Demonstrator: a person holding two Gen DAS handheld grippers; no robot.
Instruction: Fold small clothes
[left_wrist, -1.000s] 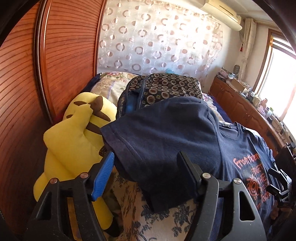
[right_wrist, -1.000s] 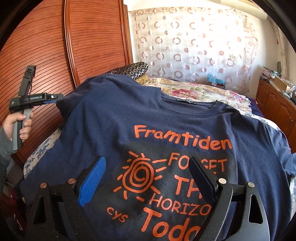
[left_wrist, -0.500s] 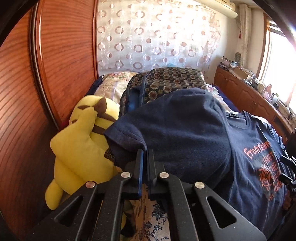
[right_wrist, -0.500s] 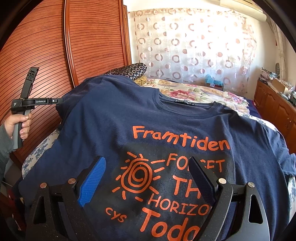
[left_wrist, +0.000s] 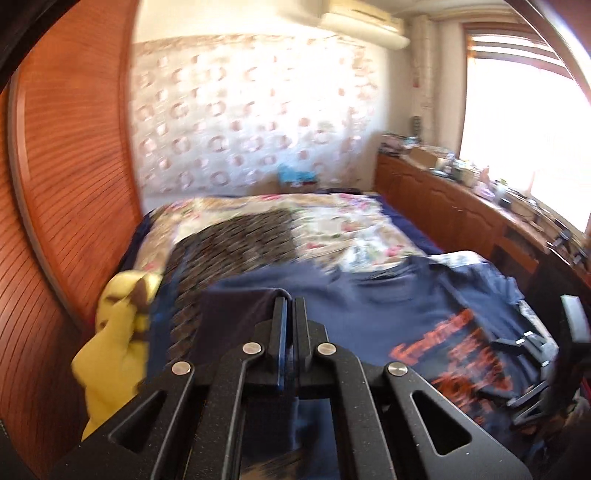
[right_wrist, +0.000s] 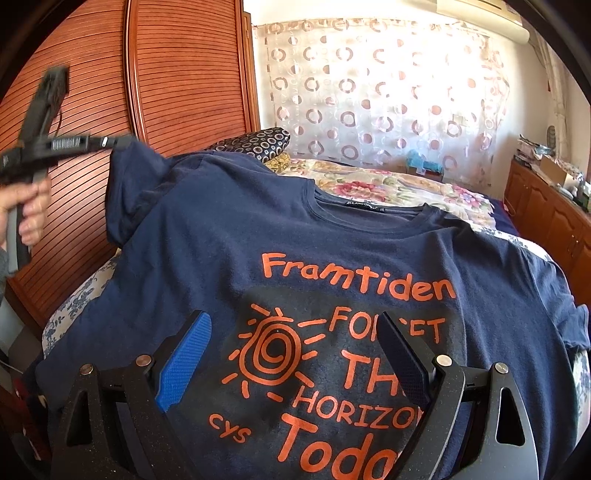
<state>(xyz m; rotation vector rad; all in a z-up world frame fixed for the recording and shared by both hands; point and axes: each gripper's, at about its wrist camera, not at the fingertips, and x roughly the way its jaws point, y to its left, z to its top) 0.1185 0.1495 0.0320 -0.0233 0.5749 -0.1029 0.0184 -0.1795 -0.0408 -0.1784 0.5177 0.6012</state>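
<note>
A navy T-shirt (right_wrist: 332, 236) with orange print lies face up on the bed. My left gripper (left_wrist: 289, 306) is shut on the shirt's left sleeve (left_wrist: 236, 314) and holds it lifted; in the right wrist view it (right_wrist: 122, 141) shows at the upper left, with the sleeve (right_wrist: 136, 184) hanging from it. My right gripper (right_wrist: 291, 328) is open and empty, hovering over the printed chest. It shows at the right edge of the left wrist view (left_wrist: 532, 343), state unclear there.
A yellow plush toy (left_wrist: 118, 332) and a dark patterned pillow (right_wrist: 255, 142) lie by the wooden wardrobe (right_wrist: 92, 110) on the left. A floral bedspread (right_wrist: 399, 184) covers the bed. A wooden cabinet (left_wrist: 461, 218) with clutter runs along the right wall.
My left gripper closed on the sleeve, then lifted it up and swung toward the shirt's middle. My right gripper stayed open over the print.
</note>
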